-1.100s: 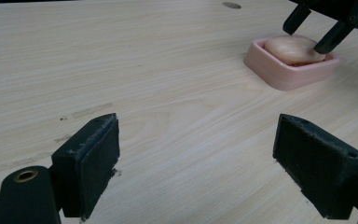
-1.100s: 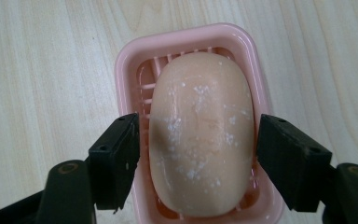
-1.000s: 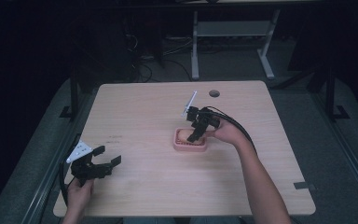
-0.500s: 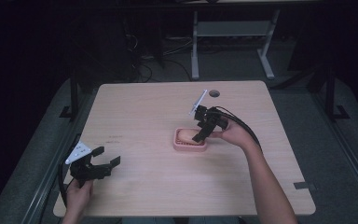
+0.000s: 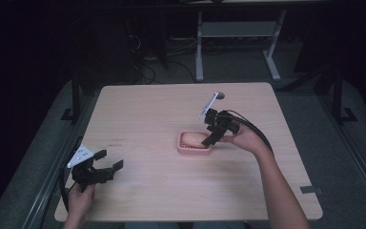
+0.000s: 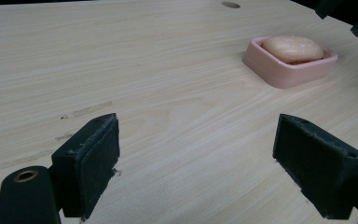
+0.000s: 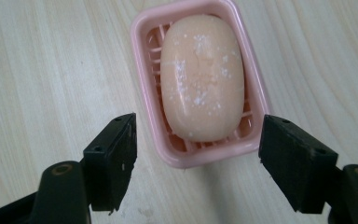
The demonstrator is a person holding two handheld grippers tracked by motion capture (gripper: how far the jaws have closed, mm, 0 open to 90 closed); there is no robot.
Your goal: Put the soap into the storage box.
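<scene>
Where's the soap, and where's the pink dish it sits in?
soap [image 7: 200,77], right gripper view, middle of its top.
pink dish [image 7: 142,100], right gripper view, its left rim.

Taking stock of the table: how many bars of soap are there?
1. The soap bar lies in the pink soap dish right of the table's middle, below the right gripper. I see none elsewhere.

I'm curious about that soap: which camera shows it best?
The right gripper view: the soap is seen close from above, lying in its pink dish. The left gripper view shows it far off, side-on; the high view shows it small.
</scene>
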